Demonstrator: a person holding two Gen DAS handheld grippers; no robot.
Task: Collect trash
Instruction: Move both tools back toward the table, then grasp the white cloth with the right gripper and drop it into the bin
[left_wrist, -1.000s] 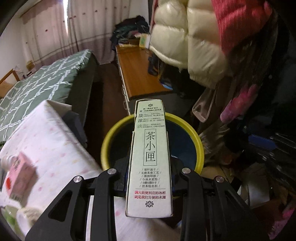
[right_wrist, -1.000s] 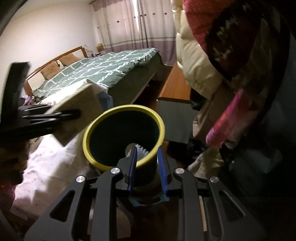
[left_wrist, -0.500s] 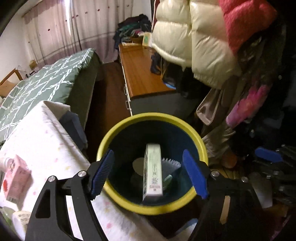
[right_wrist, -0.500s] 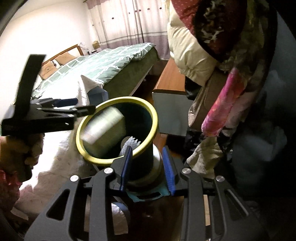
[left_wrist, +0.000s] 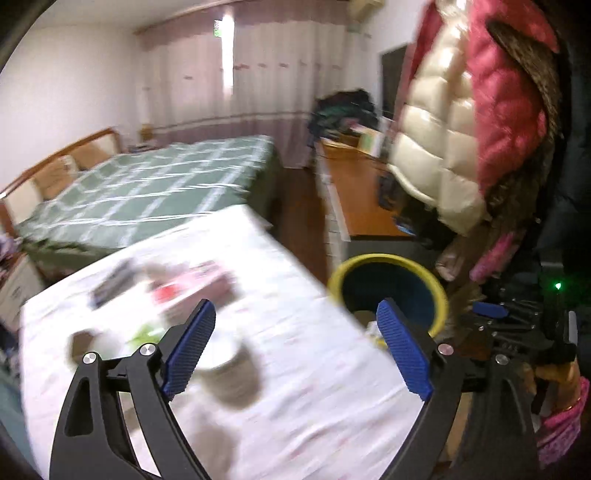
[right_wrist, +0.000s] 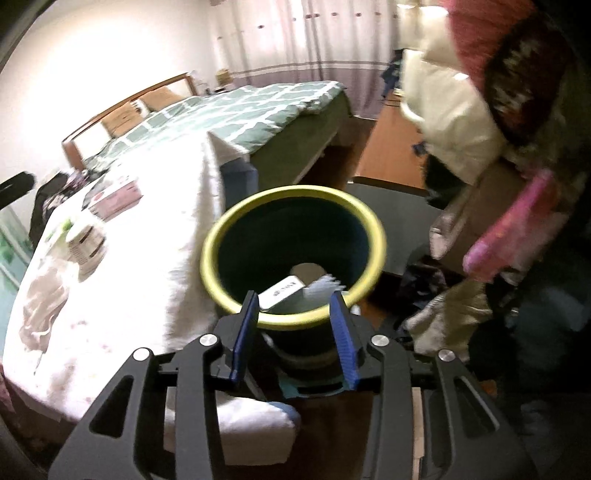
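The dark bin with a yellow rim (right_wrist: 295, 192) stands on the floor beside the table, and the white tea carton (right_wrist: 282, 291) lies inside it with other scraps. My right gripper (right_wrist: 293, 295) straddles the bin's near wall; its jaws are opening and the pads stand just off it. My left gripper (left_wrist: 295, 306) hangs wide open, still opening and holding nothing, above the white tablecloth (left_wrist: 314, 387). The bin (left_wrist: 388, 260) shows beyond its right finger. Blurred on the cloth under it are a paper cup (left_wrist: 231, 373) and a pink box (left_wrist: 199, 284).
The table also carries a labelled jar (right_wrist: 86, 243), a pink box (right_wrist: 114, 199) and a green wrapper (right_wrist: 62, 229). A green-quilted bed (left_wrist: 147, 188) lies behind, a wooden desk (left_wrist: 358, 195) to the right. Hanging coats (left_wrist: 461, 147) crowd the right side.
The left gripper let go of the carton, which fell into the bin, then swung up and left over the table. The right gripper's jaws spread wider around the bin wall.
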